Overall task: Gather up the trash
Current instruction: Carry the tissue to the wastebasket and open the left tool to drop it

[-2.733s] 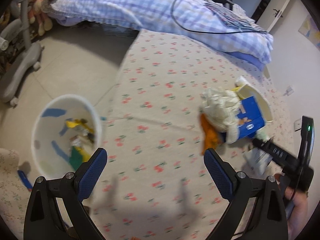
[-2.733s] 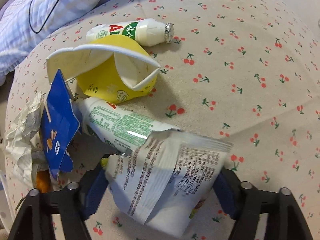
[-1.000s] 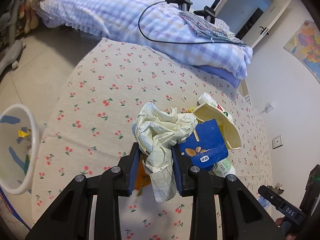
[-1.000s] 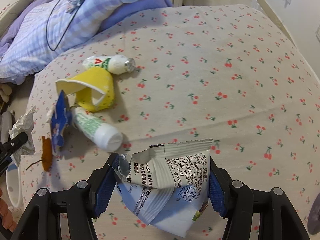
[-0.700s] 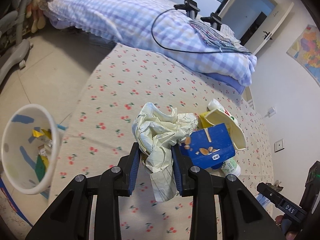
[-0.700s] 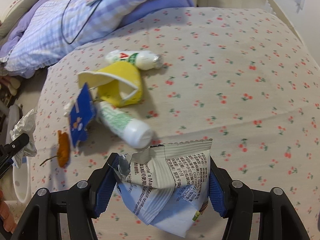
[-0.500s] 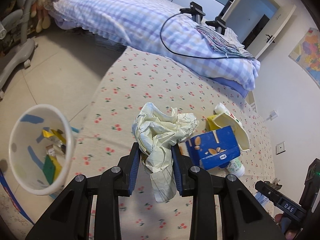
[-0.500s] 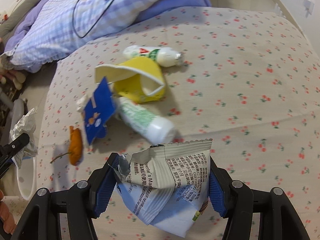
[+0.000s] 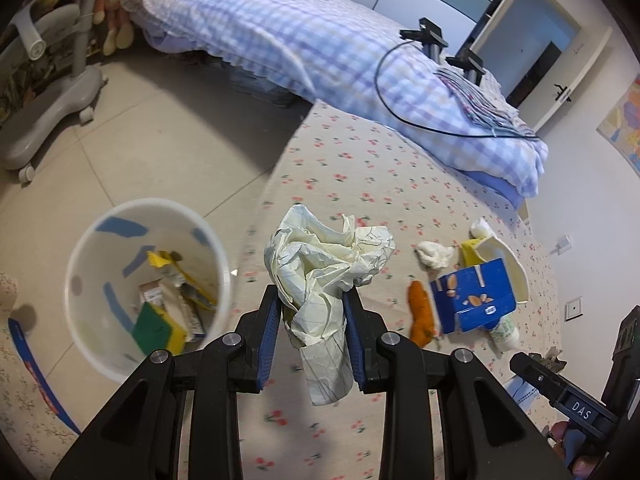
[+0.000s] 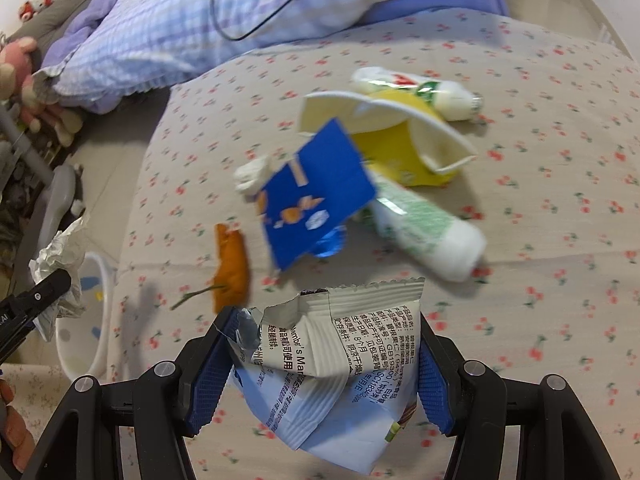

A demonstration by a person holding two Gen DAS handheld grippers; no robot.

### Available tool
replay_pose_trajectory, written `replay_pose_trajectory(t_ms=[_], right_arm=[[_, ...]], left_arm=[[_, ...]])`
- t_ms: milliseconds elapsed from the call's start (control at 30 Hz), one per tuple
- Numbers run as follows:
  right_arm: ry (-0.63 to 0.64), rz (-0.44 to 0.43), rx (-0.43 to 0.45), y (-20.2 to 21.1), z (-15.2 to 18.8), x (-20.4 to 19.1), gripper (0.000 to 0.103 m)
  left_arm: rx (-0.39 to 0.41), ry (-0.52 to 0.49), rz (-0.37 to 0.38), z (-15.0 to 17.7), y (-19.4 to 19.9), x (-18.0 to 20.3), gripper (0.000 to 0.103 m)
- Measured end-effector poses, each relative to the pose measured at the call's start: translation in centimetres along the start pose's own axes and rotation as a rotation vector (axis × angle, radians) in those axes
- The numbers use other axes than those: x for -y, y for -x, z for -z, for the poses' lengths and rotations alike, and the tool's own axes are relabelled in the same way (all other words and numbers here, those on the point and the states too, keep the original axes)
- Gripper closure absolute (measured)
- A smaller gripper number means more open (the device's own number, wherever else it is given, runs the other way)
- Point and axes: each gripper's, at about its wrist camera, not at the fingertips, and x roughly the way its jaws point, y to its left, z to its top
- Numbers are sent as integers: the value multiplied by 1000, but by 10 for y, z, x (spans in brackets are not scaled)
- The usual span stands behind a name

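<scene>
My left gripper is shut on a crumpled cream paper wad, held above the cherry-print bedspread, right of a white trash bin with scraps inside. My right gripper is shut on a torn white-and-blue snack wrapper. On the bedspread lie a blue carton, an orange peel, a yellow paper cup, two white bottles and a small white wad.
A bed with a checked purple quilt and a black cable lies beyond. A grey chair base stands on the tiled floor at left. The bin also shows at the left in the right wrist view.
My left gripper shut on the paper wad, lifted it and carried it left towards the bin. My right gripper lifted the wrapper and moved left and back from the pile.
</scene>
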Motion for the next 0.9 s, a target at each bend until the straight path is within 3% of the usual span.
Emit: replay_pose_trajectory(t_ms=[700,800,867,900], right_arm=[[196,-96,-20,-44,18,-121,34],[208,-103,-35,-55,20,-133,34],[216,-102,-40,-59,20,-138,34],[220,-101,-43,-62,21,-141,34]], left_arm=[[-23,112,-123,7,16,-115,69],[-45,107,-143,6,15,-121,56],[-45,101,-179,7,16,-126,33],[-42,100,-193,7,17,-127,28]])
